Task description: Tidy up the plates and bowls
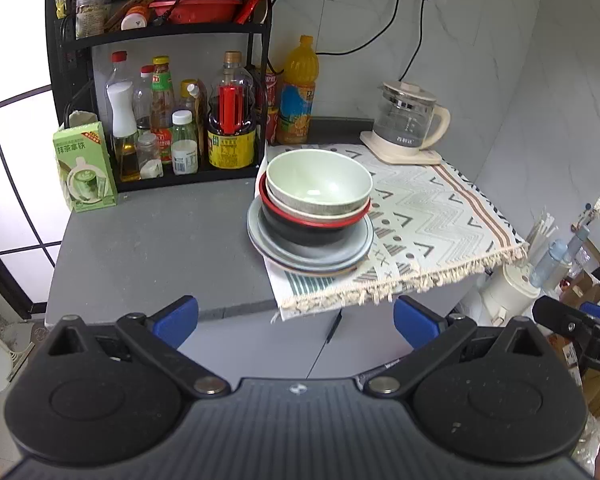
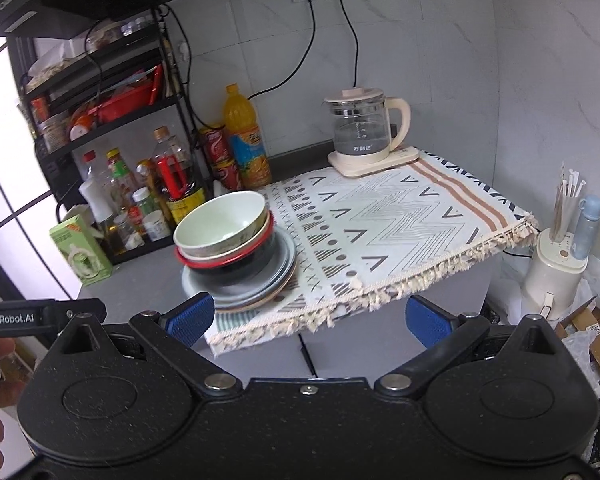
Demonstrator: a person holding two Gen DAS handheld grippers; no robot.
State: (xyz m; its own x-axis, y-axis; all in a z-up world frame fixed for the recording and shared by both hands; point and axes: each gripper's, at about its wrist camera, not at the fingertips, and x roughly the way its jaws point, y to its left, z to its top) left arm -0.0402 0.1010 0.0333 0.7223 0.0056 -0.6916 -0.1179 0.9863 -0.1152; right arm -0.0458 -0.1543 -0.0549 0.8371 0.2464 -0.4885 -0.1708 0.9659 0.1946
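Currently, both the left gripper (image 1: 296, 320) and right gripper (image 2: 310, 318) are held with fingers spread, empty. The stacked bowls (image 1: 318, 190) and plates (image 1: 312, 248) rest at the patterned cloth (image 1: 428, 216)'s left edge, beside the bottle rack (image 1: 160, 36). The tilted top bowl may be toppled if nudged sideways.

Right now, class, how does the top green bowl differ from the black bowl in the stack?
The green bowl is pale and sits topmost, its inside fully visible; the black bowl is dark with a red rim, lower, its inside hidden by bowls nested in it. Both are upright and round, stacked on the plates.
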